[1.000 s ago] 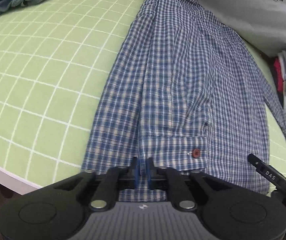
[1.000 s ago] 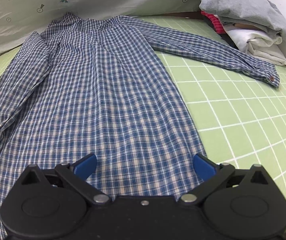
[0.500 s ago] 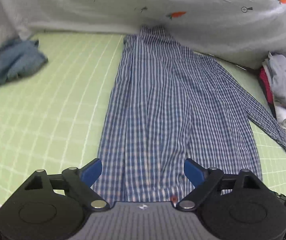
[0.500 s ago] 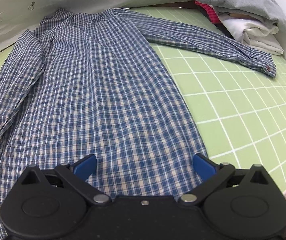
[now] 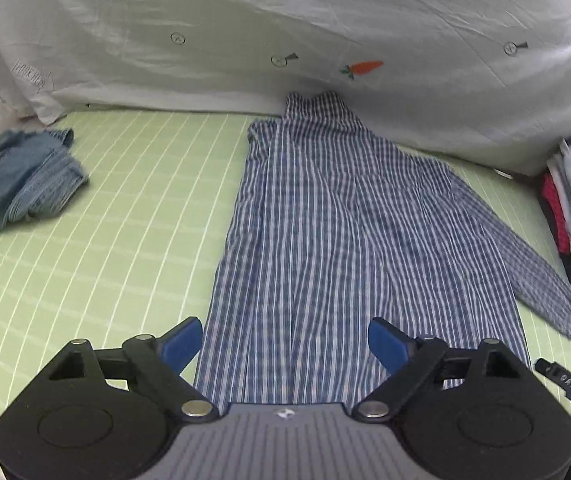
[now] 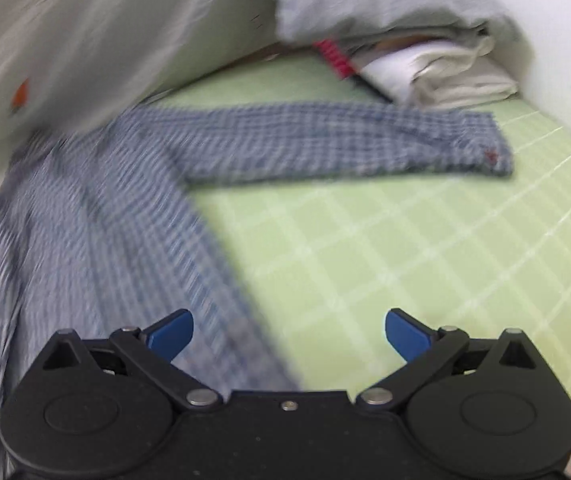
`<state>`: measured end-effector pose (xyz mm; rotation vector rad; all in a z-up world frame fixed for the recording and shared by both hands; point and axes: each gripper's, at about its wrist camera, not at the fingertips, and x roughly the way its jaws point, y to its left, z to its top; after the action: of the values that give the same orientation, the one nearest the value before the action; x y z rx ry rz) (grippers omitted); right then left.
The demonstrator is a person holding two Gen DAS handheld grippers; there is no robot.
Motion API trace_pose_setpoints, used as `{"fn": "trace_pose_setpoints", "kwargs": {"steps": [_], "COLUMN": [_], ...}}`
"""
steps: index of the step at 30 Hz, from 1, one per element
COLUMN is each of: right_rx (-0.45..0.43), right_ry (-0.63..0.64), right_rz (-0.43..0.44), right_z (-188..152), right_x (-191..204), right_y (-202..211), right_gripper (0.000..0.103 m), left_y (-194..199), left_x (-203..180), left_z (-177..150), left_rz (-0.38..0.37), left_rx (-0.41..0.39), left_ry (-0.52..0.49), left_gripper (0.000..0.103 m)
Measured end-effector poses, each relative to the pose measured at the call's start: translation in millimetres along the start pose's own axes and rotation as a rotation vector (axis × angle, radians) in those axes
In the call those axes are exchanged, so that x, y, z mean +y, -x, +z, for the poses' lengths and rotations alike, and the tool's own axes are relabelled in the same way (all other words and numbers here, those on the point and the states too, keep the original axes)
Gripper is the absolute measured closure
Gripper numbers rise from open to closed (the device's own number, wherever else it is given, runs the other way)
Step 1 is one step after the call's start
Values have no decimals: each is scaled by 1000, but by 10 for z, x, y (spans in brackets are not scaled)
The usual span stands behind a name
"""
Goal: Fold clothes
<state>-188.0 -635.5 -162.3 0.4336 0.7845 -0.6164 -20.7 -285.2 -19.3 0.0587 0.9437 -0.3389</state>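
A blue and white checked shirt (image 5: 325, 240) lies flat on the green grid mat (image 5: 105, 240), collar toward the back. Its left sleeve is folded in along the body. Its right sleeve (image 6: 345, 144) stretches out to the right, cuff near the clothes pile. My left gripper (image 5: 285, 340) is open and empty above the shirt's hem. My right gripper (image 6: 289, 330) is open and empty over the shirt's right edge (image 6: 221, 280) and the mat (image 6: 405, 240). The right wrist view is blurred by motion.
A crumpled denim garment (image 5: 17, 180) lies at the far left. A pile of folded grey, white and red clothes (image 6: 425, 48) sits at the back right. A white carrot-print sheet (image 5: 285, 32) rises behind the mat. The mat's near edge is close below.
My left gripper let go of the left sleeve's cuff, opened and pulled back from the shirt. My right gripper, open throughout, has swung right toward the outstretched sleeve.
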Motion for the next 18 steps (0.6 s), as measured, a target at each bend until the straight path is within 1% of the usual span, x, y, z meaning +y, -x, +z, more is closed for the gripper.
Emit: {"fn": "trace_pose_setpoints", "kwargs": {"steps": [2, 5, 9, 12, 15, 18], "right_rx": [-23, -47, -30, -44, -51, -77], "right_ry": [-19, -81, -199, -215, -185, -188], "right_rz": [-34, -84, -157, -244, -322, -327], "right_z": [196, 487, 791, 928, 960, 959], "right_x": [-57, -180, -406, -480, -513, -554], "right_y": [-156, -430, -821, -971, -1061, -1076], "right_gripper": [0, 0, 0, 0, 0, 0], "left_y": [-133, -385, -780, -1006, -1167, -1292], "left_x": [-12, -55, -130, -216, -266, -221], "left_z": [173, 435, 765, 918, 999, 983], "left_rz": [6, 5, 13, 27, 52, 54], "left_rx": [-13, -28, 20, 36, 35, 65], "left_ry": [6, 8, 19, -17, -40, -11], "left_gripper": [12, 9, 9, 9, 9, 9]}}
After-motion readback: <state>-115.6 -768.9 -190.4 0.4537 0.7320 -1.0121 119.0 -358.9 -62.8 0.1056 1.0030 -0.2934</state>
